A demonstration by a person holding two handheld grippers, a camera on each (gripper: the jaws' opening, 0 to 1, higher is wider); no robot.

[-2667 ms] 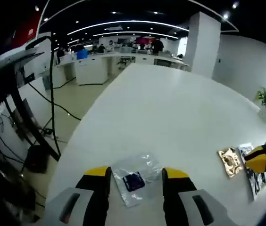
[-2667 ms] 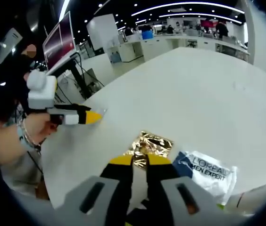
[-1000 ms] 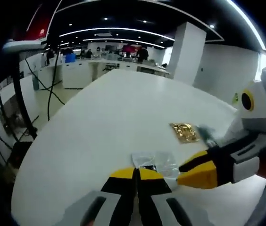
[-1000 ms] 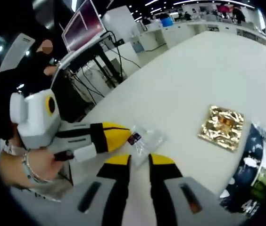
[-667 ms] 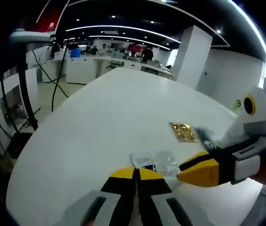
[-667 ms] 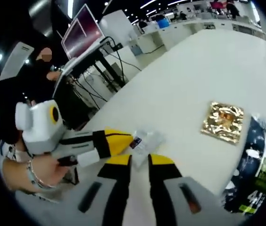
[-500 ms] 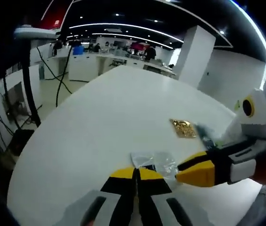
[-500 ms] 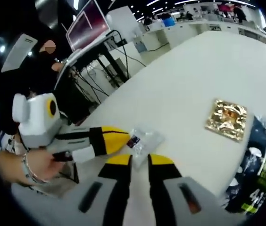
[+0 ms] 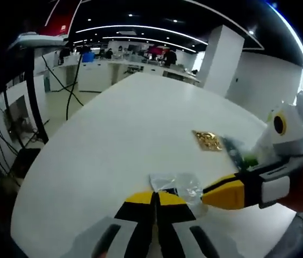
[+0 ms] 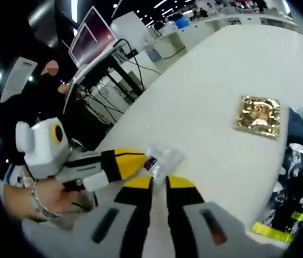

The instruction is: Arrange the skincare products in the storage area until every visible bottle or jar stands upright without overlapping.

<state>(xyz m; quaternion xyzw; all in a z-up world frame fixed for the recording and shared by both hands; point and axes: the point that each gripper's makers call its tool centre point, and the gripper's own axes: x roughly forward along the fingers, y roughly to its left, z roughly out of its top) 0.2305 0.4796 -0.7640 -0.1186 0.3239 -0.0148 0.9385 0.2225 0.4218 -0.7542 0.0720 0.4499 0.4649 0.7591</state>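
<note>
Clear plastic sachet (image 9: 175,184) with a small dark label, crinkled, flat on the white table (image 9: 130,123) at lower centre of the left gripper view; in the right gripper view it's at centre (image 10: 161,159). Left gripper (image 9: 155,198) fingers are pinched together on the sachet's near edge; the right gripper (image 10: 159,183) fingers are nearly closed, nothing between them, tips just short of the sachet. Gold foil sachet (image 10: 258,115) and a dark printed sachet (image 10: 299,161) lie further right, well apart from the clear one.

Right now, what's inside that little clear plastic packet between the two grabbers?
Inside the clear packet a small dark item with a bit of red shows at the end by the left gripper. The crinkled plastic blurs it, so what it is can't be made out.
</note>
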